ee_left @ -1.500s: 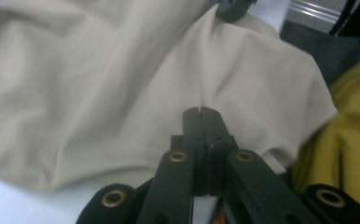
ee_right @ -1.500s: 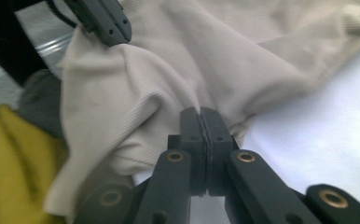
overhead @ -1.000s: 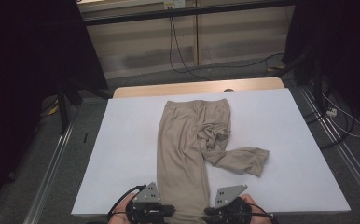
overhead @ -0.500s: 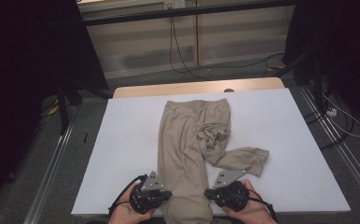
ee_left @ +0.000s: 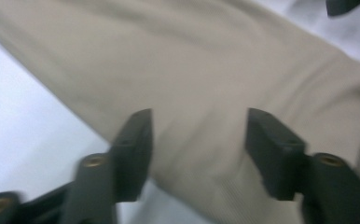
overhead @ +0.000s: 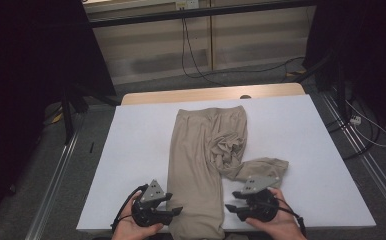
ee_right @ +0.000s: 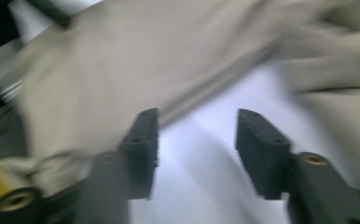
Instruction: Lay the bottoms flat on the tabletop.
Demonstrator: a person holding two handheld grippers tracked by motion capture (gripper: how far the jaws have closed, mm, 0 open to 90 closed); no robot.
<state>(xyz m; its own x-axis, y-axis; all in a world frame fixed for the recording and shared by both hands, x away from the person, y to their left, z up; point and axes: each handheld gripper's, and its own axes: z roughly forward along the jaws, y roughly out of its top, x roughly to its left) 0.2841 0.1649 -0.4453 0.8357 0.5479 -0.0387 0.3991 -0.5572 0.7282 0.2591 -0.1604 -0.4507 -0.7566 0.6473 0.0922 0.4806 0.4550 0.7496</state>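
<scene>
From the high view, the beige trousers lay flat down the middle of the white table, waistband up at 12 o'clock and one leg running to the near edge at 6. The other leg was folded over and stuck out toward 4 o'clock, bunched near the crotch. My left gripper sat at about 7 o'clock, just beside the hem on its left, and my right gripper at about 5 o'clock, just beside the hem on its right. Both had just been opening. In the left gripper view the jaws stood apart over the cloth, not pinching it. The right gripper view was blurry, but its jaws were apart too, over bare table beside the fabric edge.
</scene>
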